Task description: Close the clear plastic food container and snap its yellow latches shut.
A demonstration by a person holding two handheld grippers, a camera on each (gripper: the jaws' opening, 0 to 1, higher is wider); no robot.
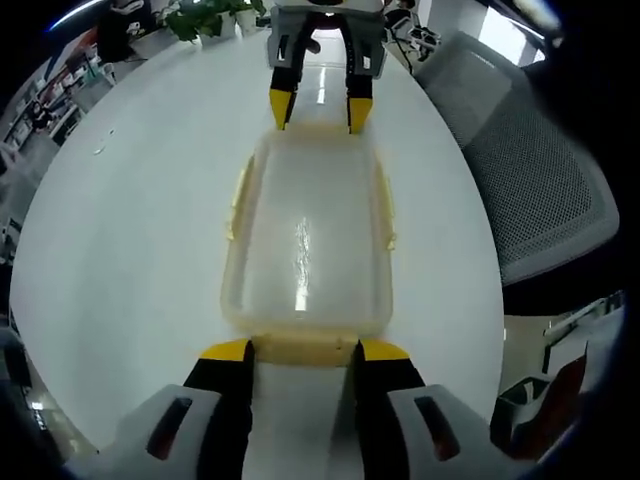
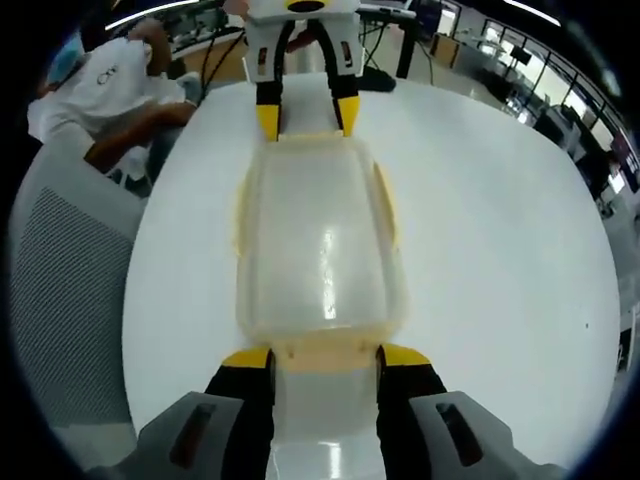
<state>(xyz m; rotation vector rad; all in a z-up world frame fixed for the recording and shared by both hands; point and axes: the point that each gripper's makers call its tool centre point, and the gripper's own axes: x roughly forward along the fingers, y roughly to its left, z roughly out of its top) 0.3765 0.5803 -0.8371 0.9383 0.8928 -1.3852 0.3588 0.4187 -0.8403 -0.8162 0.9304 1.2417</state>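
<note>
Fingers of both grippers spread, left gripper [image 1: 304,350] and right gripper [image 2: 325,357] at opposite end latches of container [image 1: 305,240]

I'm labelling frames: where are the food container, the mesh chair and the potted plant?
food container [image 1: 305,250], left gripper view, middle of its clear lid.
mesh chair [image 1: 535,190], left gripper view, grey mesh back.
potted plant [image 1: 205,18], left gripper view, green leaves.

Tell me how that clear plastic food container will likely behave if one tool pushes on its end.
The clear plastic food container looks empty, so it is probably light. It sits on a smooth, glossy white table, so it would likely slide, not tip, given its low, wide shape. The left tool and right tool flank opposite ends, which should brace it.
</note>
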